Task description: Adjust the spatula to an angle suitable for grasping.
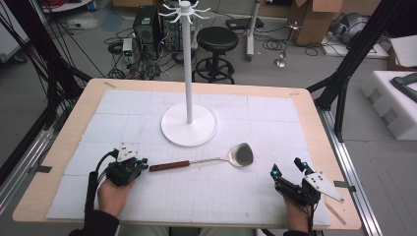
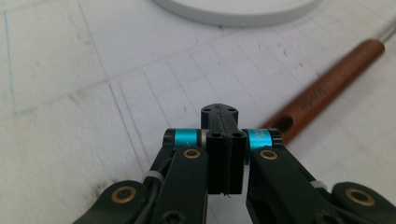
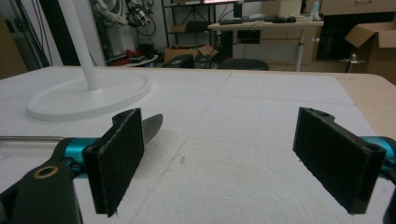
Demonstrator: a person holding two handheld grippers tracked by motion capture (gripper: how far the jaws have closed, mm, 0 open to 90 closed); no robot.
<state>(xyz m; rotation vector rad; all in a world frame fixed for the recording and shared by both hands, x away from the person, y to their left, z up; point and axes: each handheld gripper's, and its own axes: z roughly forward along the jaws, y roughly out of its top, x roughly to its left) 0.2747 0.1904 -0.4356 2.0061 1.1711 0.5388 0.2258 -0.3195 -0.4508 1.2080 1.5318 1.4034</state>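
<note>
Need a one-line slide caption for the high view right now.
Left gripper, jaws shut, beside the spatula handle; right gripper open; white rack stand behind.

Wooden tabletop (image 1: 64,147) with a white gridded mat (image 1: 221,191) covering most of it. On the mat: a white stand (image 1: 189,125) and, just beside its base, a wood-handled spatula (image 1: 206,160).

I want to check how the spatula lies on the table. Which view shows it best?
The high view: the whole spatula shows, wooden handle toward the left gripper, blade at the right. The left gripper view gives just the handle end with its hole; the right gripper view gives the blade tip and thin shaft.
</note>
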